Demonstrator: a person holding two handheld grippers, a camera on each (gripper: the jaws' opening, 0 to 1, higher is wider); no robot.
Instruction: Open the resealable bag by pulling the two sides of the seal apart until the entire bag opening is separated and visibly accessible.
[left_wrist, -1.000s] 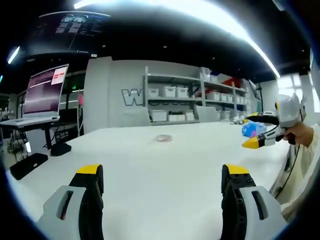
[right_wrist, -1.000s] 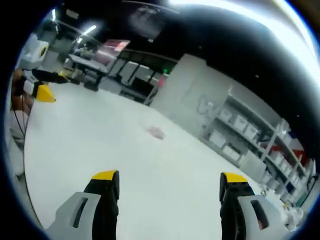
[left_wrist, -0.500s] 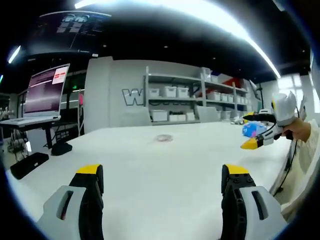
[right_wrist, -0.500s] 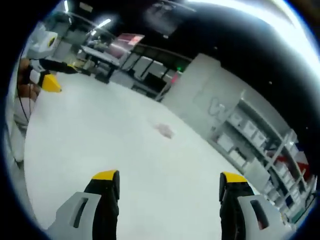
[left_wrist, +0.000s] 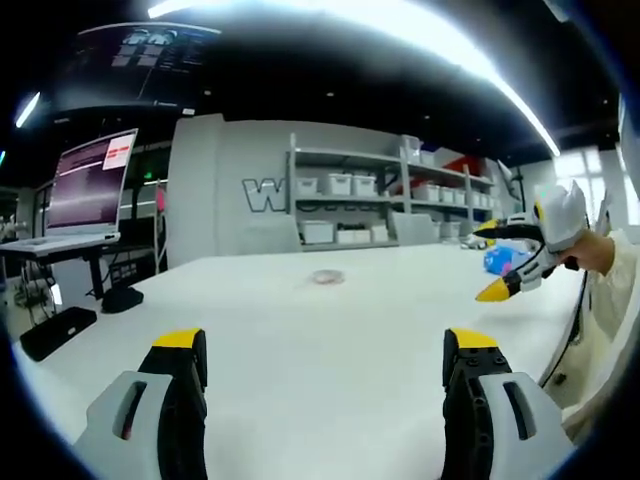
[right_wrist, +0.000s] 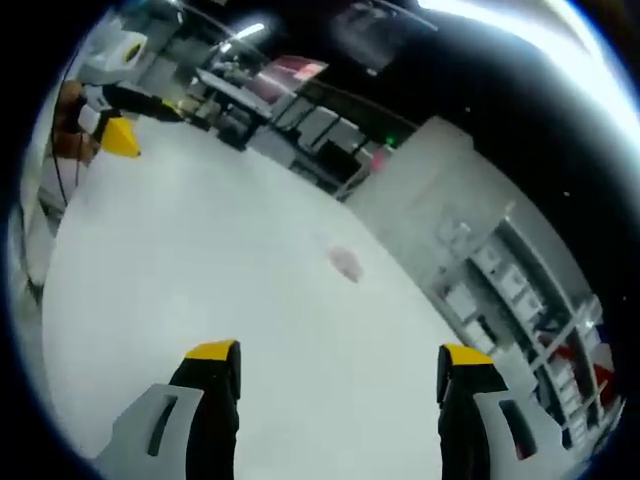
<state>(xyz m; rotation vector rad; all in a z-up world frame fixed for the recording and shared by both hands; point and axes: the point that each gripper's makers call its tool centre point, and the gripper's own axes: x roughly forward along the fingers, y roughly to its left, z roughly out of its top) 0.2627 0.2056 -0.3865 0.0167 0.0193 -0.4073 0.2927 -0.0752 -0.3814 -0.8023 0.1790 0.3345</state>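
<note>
A small clear resealable bag (left_wrist: 327, 277) with pinkish contents lies flat far out on the white table (left_wrist: 300, 330). In the right gripper view the same bag (right_wrist: 346, 263) sits mid-table, well beyond the jaws. My left gripper (left_wrist: 325, 352) is open above the table's near part, nothing between its yellow-tipped jaws. My right gripper (right_wrist: 337, 367) is open too and holds nothing. It shows from the side as the right gripper (left_wrist: 494, 261) in the left gripper view, held by a hand. The left gripper (right_wrist: 138, 124) appears at the upper left of the right gripper view.
A monitor on a stand (left_wrist: 88, 186) sits left of the table. Shelves with white bins (left_wrist: 385, 195) line the back wall. A blue object (left_wrist: 503, 259) rests at the table's far right. A person's sleeve (left_wrist: 612, 290) is at the right edge.
The right gripper has tilted and swung, so its view rolled and the bag sits higher and further right. In the left gripper view it rose slightly. The left gripper stayed still.
</note>
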